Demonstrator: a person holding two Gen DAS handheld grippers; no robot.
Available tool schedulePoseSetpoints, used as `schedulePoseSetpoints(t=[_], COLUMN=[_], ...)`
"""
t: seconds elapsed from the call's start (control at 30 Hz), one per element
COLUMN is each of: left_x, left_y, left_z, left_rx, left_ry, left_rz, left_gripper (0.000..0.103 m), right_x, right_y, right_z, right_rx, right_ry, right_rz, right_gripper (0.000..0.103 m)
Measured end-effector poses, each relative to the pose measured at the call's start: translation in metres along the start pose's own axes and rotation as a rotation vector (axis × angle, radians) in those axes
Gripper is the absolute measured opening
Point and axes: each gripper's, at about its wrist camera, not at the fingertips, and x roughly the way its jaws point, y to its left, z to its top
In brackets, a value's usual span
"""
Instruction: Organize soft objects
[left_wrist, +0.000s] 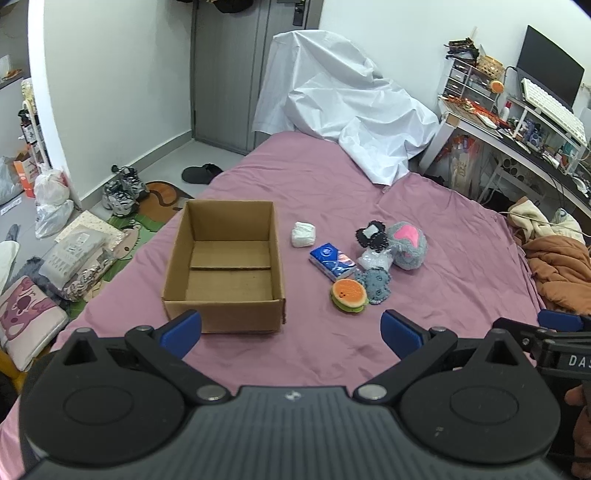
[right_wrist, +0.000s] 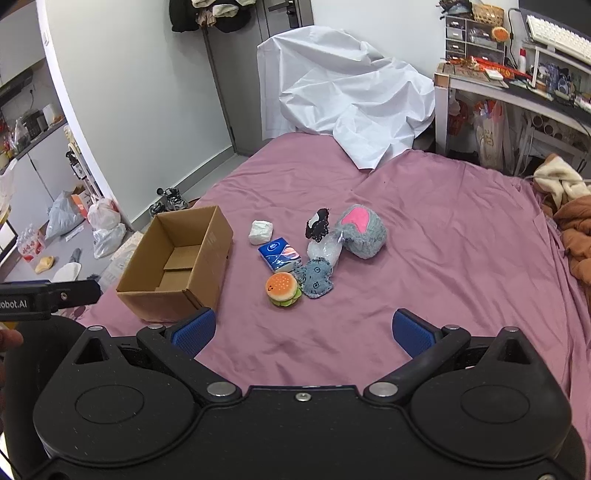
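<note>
An empty cardboard box (left_wrist: 225, 264) (right_wrist: 177, 264) stands on the pink bed. To its right lie a white wad (left_wrist: 303, 234) (right_wrist: 260, 232), a blue tissue pack (left_wrist: 331, 261) (right_wrist: 279, 254), a burger plush (left_wrist: 349, 295) (right_wrist: 283, 289), a blue-grey plush (left_wrist: 376, 284) (right_wrist: 316, 277), a clear plastic bag (left_wrist: 375, 260) (right_wrist: 325, 249), a black-and-white item (left_wrist: 372, 234) (right_wrist: 317, 223) and a grey plush with a pink patch (left_wrist: 408, 243) (right_wrist: 362, 230). My left gripper (left_wrist: 291, 332) is open, near the box's front. My right gripper (right_wrist: 303, 332) is open, short of the burger plush. Neither holds anything.
A crumpled white sheet (left_wrist: 347, 110) (right_wrist: 347, 96) lies at the bed's far end. A cluttered desk (left_wrist: 517, 129) stands at the right, with brown and cream clothes (left_wrist: 557, 266) on the bed's right edge. Bags, shoes and a cushion cover the floor (left_wrist: 74, 236) at the left.
</note>
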Motion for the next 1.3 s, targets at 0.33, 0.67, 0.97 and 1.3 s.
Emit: schedulePoseSetpoints(t=[0.33, 0.67, 0.97, 1.3], left_x=[0.026, 0.056, 0.083, 0.121], left_y=[-0.008, -0.016, -0.023, -0.031], left_z=[0.004, 0.009, 0.016, 0.021], left_rx=[-0.009, -0.015, -0.028, -0.064], left_ry=[0.019, 0.049, 0.073, 0.11], left_rz=[-0.015, -0.028, -0.044, -0.087], left_gripper=[0.102, 0.1, 0.095, 0.078], right_x=[0.019, 0.042, 0.063, 0.097], right_y=[-0.013, -0.027, -0.044, -0.065], right_z=[0.002, 0.005, 0.007, 0.012], right_rx=[0.055, 0.111, 0.2, 0.308], right_ry=[0.019, 0.036, 0.06, 0.08], right_rz=[0.016, 0.037, 0.053, 0.106], right_gripper=[0.103, 0.103, 0.103, 0.099])
